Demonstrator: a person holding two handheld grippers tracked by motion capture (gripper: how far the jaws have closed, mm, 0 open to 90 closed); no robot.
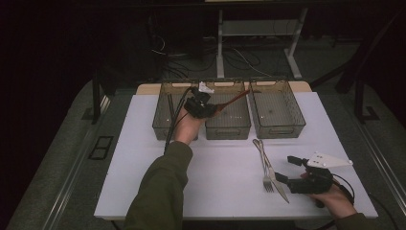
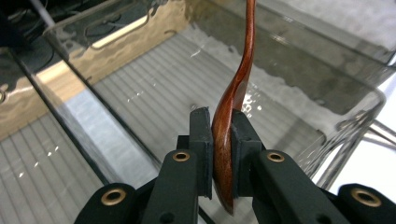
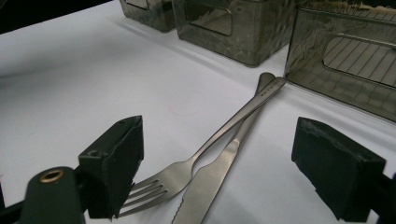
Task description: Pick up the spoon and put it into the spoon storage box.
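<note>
My left gripper (image 1: 209, 106) is shut on the bowl of a brown wooden spoon (image 1: 233, 100), held over the middle clear bin (image 1: 228, 128). In the left gripper view the spoon (image 2: 233, 93) stands on edge between the jaws of that gripper (image 2: 222, 140), its handle running away over the bin's ribbed floor. A steel fork (image 1: 264, 163) and a steel knife (image 1: 277, 184) lie side by side on the white table near the front right. My right gripper (image 1: 286, 170) stands open just right of them. In the right gripper view, the fork (image 3: 210, 144) and knife (image 3: 219, 168) lie between its wide jaws.
Three clear bins stand in a row at the back of the white table top (image 1: 143, 158): left bin (image 1: 163, 125), middle one, right bin (image 1: 277, 129). A sleeve (image 1: 160, 191) reaches in from the bottom. Cables and desk legs sit on the dark floor beyond.
</note>
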